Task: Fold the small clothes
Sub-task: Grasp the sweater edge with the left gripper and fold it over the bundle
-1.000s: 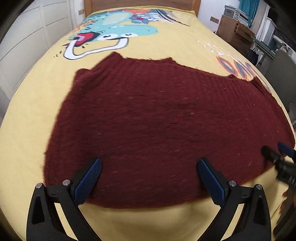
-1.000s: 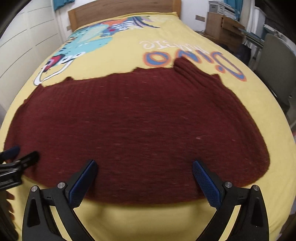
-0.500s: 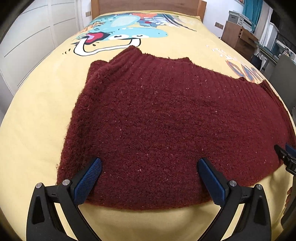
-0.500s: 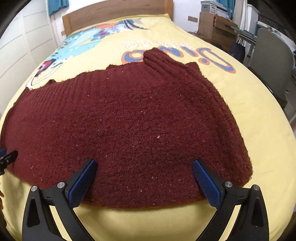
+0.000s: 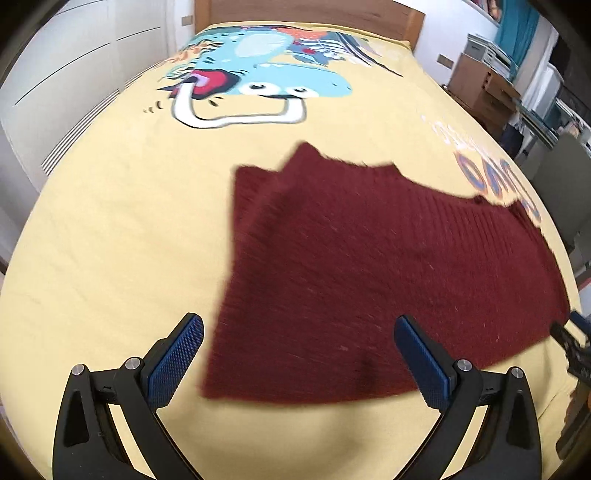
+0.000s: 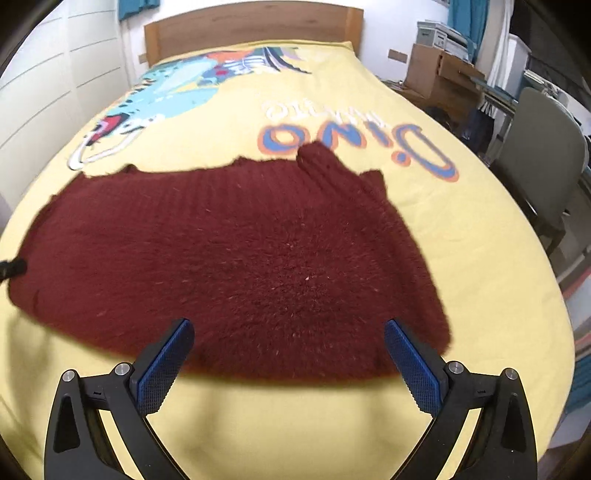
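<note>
My left gripper sits at the bottom of its frame, jaws spread wide, nothing between the blue pads. The left pad is over bare yellow bedspread; the right pad overlaps the near hem of the maroon knit sweater. I cannot tell whether either pad touches the cloth.

My right gripper is likewise spread apart and holding nothing, low in its frame. Both its pads lie over the near edge of the sweater.

Sweater position: flat on the bedspread, centre to right in the left wrist view, filling the middle band of the right wrist view. Its folded sleeve ends show along the far edge, one in the upper middle of the left view, one in the upper middle of the right view. Both views are somewhat motion-blurred.

In the left view the right gripper's tip shows at the right edge, beside the sweater's corner. In the right view the left gripper's dark tip shows at the left edge.

Further out: dinosaur print and lettering on the bedspread, wooden headboard at top, cardboard boxes and a grey chair at upper right.
</note>
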The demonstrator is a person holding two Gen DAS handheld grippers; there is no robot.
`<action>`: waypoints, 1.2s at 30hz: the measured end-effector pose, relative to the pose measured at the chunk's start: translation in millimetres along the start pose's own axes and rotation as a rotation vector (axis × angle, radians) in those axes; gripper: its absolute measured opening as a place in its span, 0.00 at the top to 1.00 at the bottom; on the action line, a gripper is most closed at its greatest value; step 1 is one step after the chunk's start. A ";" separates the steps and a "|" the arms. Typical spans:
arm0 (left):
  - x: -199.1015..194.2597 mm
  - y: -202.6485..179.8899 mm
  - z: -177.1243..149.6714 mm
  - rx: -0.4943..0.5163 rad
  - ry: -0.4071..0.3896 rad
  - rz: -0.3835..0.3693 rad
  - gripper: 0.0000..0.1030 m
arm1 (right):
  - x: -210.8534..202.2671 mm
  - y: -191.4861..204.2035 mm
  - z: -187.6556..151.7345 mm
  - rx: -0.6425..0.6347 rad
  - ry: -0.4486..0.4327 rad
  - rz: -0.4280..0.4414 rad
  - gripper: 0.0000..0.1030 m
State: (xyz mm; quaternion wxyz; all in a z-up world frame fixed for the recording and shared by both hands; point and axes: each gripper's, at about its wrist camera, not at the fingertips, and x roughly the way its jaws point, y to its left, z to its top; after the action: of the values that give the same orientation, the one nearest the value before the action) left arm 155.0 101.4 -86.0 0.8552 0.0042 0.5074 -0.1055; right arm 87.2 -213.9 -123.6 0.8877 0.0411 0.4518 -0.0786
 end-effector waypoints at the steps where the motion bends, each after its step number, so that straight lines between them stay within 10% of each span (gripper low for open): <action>1: 0.9 7.1 4.0 -0.011 0.013 -0.011 0.01 | -5.3 -1.4 -1.4 0.002 0.000 -0.002 0.00; 17: 74.1 49.0 3.4 -0.188 0.238 -0.174 0.02 | -13.0 -33.2 -57.7 0.057 0.103 -0.051 0.00; 19: 75.9 44.6 3.7 -0.174 0.255 -0.167 0.10 | -10.4 -36.7 -61.3 0.071 0.112 -0.052 0.00; 21: 74.4 39.2 5.4 -0.178 0.276 -0.208 0.47 | -8.4 -39.0 -62.9 0.079 0.117 -0.054 0.00; 24: 74.8 34.8 10.4 -0.206 0.317 -0.228 0.61 | -7.1 -42.4 -64.9 0.099 0.122 -0.047 0.00; 36: 14.2 -2.3 66.6 -0.212 0.330 -0.267 0.73 | -25.0 -79.9 -47.5 0.189 0.065 -0.024 0.00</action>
State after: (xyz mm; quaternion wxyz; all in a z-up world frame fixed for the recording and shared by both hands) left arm 218.9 89.0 -65.8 0.7349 -0.1353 0.6445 -0.1617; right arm 20.8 -283.1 -131.4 0.8638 0.1217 0.4713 -0.1302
